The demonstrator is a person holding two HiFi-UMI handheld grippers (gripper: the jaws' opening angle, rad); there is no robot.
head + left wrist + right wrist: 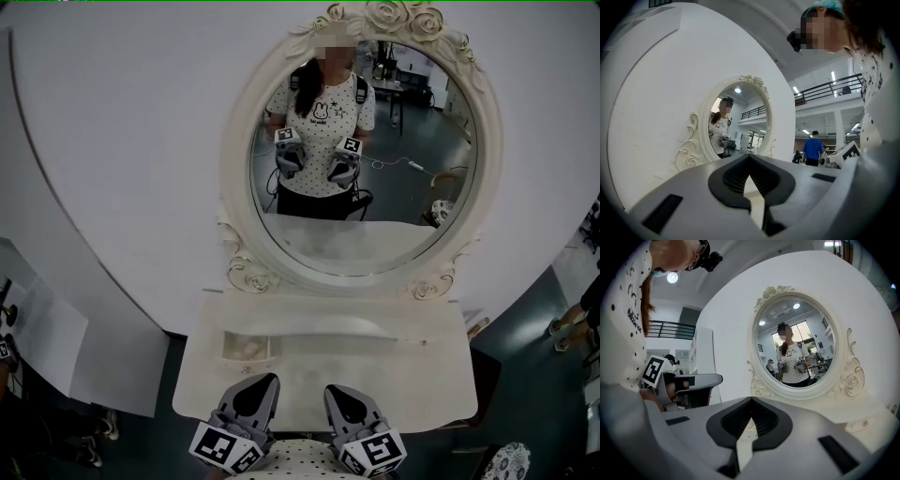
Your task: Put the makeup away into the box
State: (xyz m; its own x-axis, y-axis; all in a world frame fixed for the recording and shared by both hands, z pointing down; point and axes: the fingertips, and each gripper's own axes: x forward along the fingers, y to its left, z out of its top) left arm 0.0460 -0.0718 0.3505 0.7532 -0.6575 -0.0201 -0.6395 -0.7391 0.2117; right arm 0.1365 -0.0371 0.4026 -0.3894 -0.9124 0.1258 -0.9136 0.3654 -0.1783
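The head view looked steeply down from close above the white dressing table (pixel 394 375), with the left gripper (pixel 255 384) and right gripper (pixel 344 389) at its bottom edge. Each gripper view sat low behind its own jaws, facing roughly level toward the oval mirror (pixel 375 225). All three views shared that mirror; the right gripper view also caught the left gripper

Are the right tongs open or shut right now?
Shut. In the right gripper view, the jaws of the right tongs meet at their tips with nothing held between them, facing the mirror.
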